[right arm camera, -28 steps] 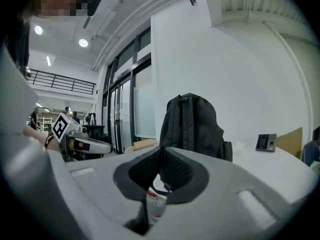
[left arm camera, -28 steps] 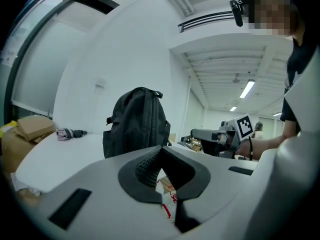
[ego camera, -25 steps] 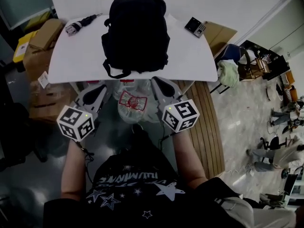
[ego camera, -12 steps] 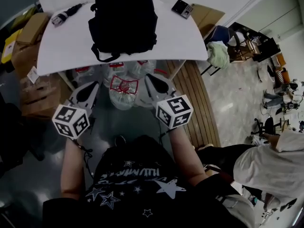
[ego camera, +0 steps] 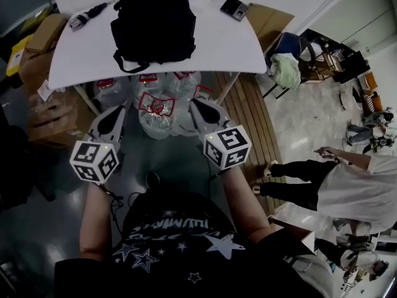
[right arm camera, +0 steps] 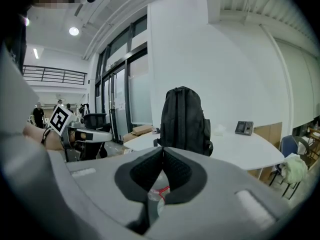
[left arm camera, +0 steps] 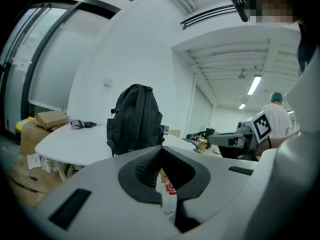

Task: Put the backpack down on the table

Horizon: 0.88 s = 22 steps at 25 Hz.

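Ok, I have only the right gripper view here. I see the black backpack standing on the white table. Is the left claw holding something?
Observer: No. The left gripper view shows the left claw shut, with nothing between its jaws.
Operator: And is something lying on the table to the left of the backpack? That part is hidden for me.
Observer: Yes. In the head view a small dark object lies near the left corner of the table, apart from the backpack.
Operator: What is below the near edge?
Observer: Clear plastic bottles with red labels sit there, partly under the table.
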Available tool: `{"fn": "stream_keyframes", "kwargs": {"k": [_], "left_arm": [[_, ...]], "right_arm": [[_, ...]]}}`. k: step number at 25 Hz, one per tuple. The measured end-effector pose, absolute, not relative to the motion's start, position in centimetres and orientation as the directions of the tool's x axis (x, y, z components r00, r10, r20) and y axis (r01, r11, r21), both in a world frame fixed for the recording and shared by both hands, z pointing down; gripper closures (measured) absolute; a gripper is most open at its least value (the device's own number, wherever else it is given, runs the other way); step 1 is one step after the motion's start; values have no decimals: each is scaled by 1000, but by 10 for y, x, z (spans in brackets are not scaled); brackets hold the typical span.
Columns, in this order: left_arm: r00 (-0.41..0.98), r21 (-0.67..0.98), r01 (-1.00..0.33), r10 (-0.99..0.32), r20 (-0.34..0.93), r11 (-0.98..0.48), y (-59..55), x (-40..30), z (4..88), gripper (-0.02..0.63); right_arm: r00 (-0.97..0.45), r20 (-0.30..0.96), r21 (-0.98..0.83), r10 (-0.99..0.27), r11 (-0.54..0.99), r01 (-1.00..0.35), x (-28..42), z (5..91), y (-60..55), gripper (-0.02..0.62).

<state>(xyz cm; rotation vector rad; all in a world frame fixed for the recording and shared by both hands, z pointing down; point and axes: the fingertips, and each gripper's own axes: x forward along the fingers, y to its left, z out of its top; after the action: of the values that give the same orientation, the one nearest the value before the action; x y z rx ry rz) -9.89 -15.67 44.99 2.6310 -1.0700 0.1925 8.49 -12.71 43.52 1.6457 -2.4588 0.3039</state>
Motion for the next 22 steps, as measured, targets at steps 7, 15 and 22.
{"fn": "stream_keyframes", "kwargs": {"k": [7,15,22], "left_arm": [[640,177,-768,-728,248,-615,-108,-77,444,598],[575,180,-818,-774,265,-546,-40,-57,445,598],[567,191,-824,-774,282,-534,14,-43,455,598]], "right_arm": [[-322,236,-124,-917,300,-946,113,431,-77,594],[-338,245,-126,-909,316,-940,128,429,-12,595],[-395,257,-170,-882,361,-917,131,442,39,594]]}}
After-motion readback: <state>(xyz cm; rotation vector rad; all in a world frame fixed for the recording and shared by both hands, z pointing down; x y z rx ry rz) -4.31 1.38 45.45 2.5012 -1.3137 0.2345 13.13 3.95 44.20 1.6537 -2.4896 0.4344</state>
